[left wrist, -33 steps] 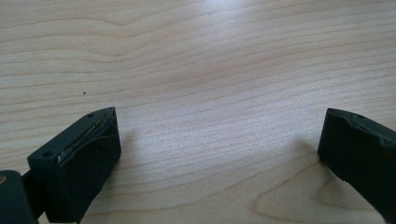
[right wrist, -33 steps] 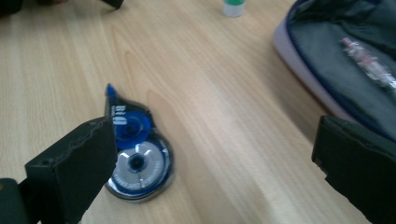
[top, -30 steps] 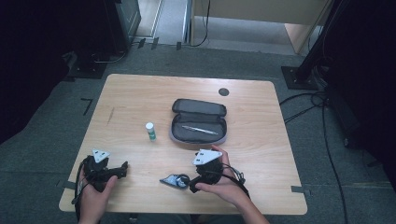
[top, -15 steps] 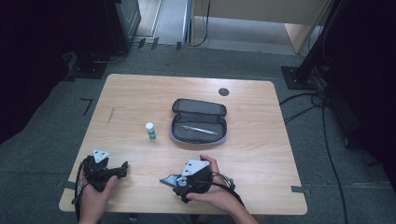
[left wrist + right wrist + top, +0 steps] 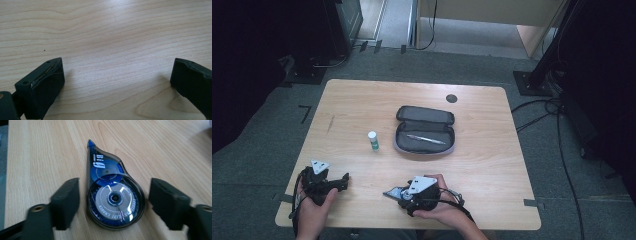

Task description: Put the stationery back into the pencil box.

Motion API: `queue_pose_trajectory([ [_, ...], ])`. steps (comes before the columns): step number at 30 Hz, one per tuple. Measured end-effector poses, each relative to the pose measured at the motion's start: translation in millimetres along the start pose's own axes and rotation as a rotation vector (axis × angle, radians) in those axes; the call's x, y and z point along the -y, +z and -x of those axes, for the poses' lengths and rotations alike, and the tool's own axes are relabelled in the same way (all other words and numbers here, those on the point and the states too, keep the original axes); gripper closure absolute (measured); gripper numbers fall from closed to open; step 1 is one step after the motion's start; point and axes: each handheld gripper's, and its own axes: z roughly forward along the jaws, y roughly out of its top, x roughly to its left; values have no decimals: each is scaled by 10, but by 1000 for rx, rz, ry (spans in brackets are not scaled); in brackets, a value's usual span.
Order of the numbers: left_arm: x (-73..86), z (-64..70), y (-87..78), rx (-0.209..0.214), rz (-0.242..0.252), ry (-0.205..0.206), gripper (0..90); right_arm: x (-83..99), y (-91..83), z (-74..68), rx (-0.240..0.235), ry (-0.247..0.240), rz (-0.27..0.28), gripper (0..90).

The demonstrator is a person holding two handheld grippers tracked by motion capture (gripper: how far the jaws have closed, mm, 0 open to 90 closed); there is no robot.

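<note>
Near the front edge of the wooden table [image 5: 362,105], toward the right, the right gripper [image 5: 404,196] lies low over a correction tape dispenser [image 5: 112,195], which from the high view is mostly hidden under the grey plate and the person's right hand [image 5: 439,210]; only its pointed blue-grey end pokes out to the left there. The print on its clear shell is partly legible in the right gripper view, the ring of lettering around the hub too small to read. Both jaws stand wide apart, one on each side of the round body, neither touching it. A second ago this gripper sat farther back and to the right of the dispenser; it has since slid forward and left to straddle it. The dispenser lies flat, its long axis running from the round wheel end between the jaws to the blue tip, which points away from the gripper, toward the table's left.

At the front left, the left gripper [image 5: 343,180] rests in the left hand [image 5: 314,212], jaws spread wide over bare wood, unmoved. Mid-table lie an open pencil case [image 5: 425,129] holding a pen [image 5: 426,139], and just left of it an upright glue stick [image 5: 372,140].
</note>
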Motion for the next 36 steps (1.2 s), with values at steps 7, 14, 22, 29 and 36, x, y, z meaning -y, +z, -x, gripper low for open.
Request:
queue_pose_trajectory([
  [7, 0, 0, 0, 0, 0, 0, 0, 20, -35, -36, -2, -3, 13, 422],
  [14, -1, 0, 0, 0, 0, 0, 0, -6, -183, 120, 24, 38, 60, 423],
  [22, -2, 0, 0, 0, 0, 2, 0, -108, -362, 243, 54, 49, 94, 423],
  [29, -2, 0, 0, 0, 0, 1, 0, -219, -501, 372, 79, 58, 118, 423],
  [36, -2, -1, -1, 0, -2, 3, 0, -313, -615, 518, 108, 79, 130, 423],
])
